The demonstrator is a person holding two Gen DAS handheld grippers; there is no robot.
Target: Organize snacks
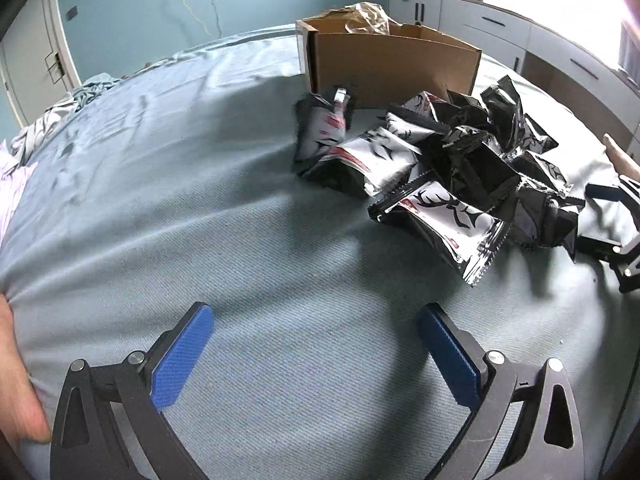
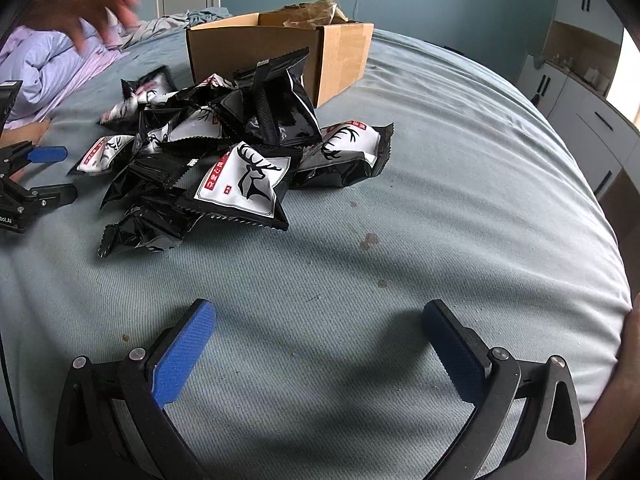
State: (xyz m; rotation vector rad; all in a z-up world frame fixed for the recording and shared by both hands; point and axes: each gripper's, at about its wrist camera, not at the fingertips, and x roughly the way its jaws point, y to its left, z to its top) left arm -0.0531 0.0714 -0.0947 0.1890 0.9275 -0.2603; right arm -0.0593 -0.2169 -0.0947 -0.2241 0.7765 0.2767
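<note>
Both our claws are wide open and empty; the left claw (image 1: 314,354) and right claw (image 2: 320,354) sit low over the bed (image 2: 460,184), probably just lining up. The snack packets (image 2: 244,178) lie heaped on the sheet beside the cardboard box (image 2: 256,46), which holds only crumpled brown paper (image 1: 366,16) as far as we can see; guessing the packets go in there.

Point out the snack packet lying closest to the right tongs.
It is the deer-print packet at the near edge of the pile, white face up with a red label strip. The other packets lie behind it, toward the cardboard box.
</note>
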